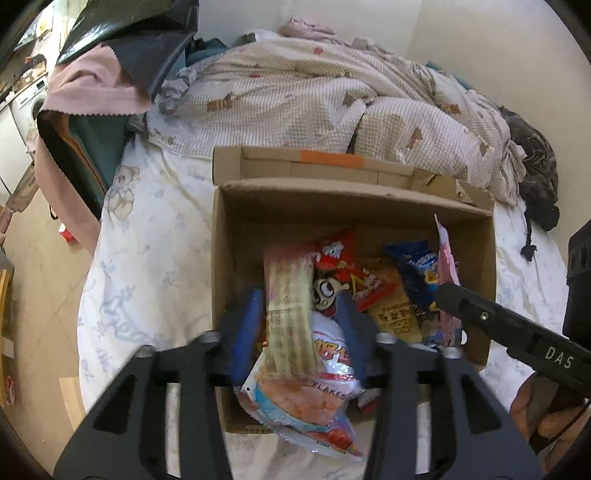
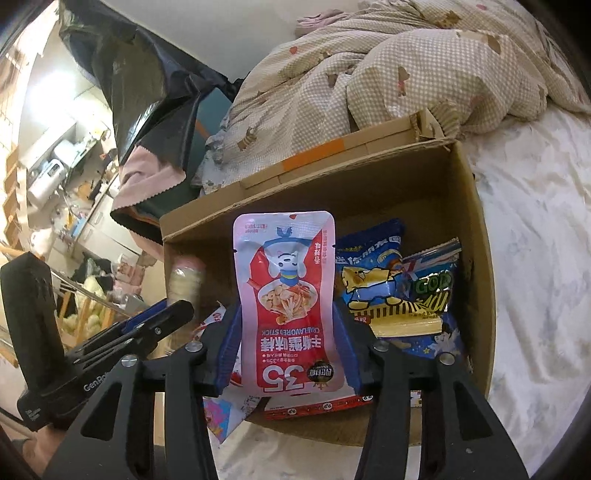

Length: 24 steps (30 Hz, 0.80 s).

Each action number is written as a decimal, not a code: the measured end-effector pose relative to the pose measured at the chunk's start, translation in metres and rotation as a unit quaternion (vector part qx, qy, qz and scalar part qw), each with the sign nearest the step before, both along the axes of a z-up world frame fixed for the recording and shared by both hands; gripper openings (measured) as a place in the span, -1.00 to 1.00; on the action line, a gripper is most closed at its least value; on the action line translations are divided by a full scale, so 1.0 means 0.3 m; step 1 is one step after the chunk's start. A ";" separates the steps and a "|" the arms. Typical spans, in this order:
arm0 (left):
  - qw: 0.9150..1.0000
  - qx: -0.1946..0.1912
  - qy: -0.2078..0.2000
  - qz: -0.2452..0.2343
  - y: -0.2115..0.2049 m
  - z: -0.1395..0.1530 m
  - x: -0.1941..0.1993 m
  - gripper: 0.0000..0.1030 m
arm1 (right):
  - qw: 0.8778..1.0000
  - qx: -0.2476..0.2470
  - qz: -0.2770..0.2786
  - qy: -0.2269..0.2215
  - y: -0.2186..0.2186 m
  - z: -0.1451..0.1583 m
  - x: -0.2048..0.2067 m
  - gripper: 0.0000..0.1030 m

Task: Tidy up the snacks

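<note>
An open cardboard box (image 1: 227, 240) on the bed holds several snack packs. Over its near edge, my left gripper (image 1: 299, 325) is open. A blurred pink pack of pale wafers (image 1: 288, 291) hangs loose between its blue pads, clear of the right pad. Below it lies a white and pink flakes bag (image 1: 306, 398). My right gripper (image 2: 290, 332) is shut on an upright pink and red pouch (image 2: 288, 295) marked 35; both pouch edges meet the pads. It hovers over the box (image 2: 476, 240), above a blue bag (image 2: 373, 273). The right gripper (image 1: 458, 299) also shows beside the pouch (image 1: 445, 251).
A checked quilt (image 1: 314, 92) is bunched behind the box on a pale printed sheet (image 1: 147, 240). A black bag (image 1: 129, 33) and pink cloth (image 1: 92, 88) lie at the far left. A dark knitted item (image 1: 535, 166) lies at the right. The bed edge and floor (image 1: 40, 258) are to the left.
</note>
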State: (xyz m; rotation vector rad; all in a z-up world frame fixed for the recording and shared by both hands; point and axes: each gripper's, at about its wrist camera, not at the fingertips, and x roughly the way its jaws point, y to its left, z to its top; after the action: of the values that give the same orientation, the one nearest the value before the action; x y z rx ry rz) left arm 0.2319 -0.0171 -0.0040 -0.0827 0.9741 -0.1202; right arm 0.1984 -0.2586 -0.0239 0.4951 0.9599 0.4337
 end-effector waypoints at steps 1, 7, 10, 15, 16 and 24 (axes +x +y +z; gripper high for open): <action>1.000 0.001 -0.005 0.000 -0.003 0.006 -0.003 0.27 | 1.000 0.002 -0.003 -0.003 -0.004 0.004 -0.004 0.05; 0.999 0.003 -0.042 -0.004 -0.008 0.043 -0.037 0.63 | 0.999 0.010 -0.028 -0.027 -0.027 0.035 -0.024 0.74; 0.998 0.013 -0.056 -0.006 -0.006 0.053 -0.053 0.63 | 0.999 0.002 -0.020 -0.036 -0.022 0.055 -0.031 0.74; 0.998 0.006 -0.061 0.006 0.017 0.063 -0.076 0.63 | 0.999 0.000 -0.024 -0.044 -0.026 0.080 -0.050 0.74; 0.998 0.003 -0.063 0.007 0.023 0.068 -0.084 0.63 | 0.999 0.000 -0.024 -0.046 -0.028 0.087 -0.057 0.74; 0.995 0.008 -0.098 0.008 0.038 0.140 -0.169 0.63 | 0.997 -0.020 -0.031 -0.065 -0.046 0.158 -0.144 0.81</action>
State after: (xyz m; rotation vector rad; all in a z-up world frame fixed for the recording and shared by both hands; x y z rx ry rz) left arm 0.1814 -0.0056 0.0381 -0.0619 0.7783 -0.1042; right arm 0.1551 -0.2722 0.0234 0.4544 0.8235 0.3860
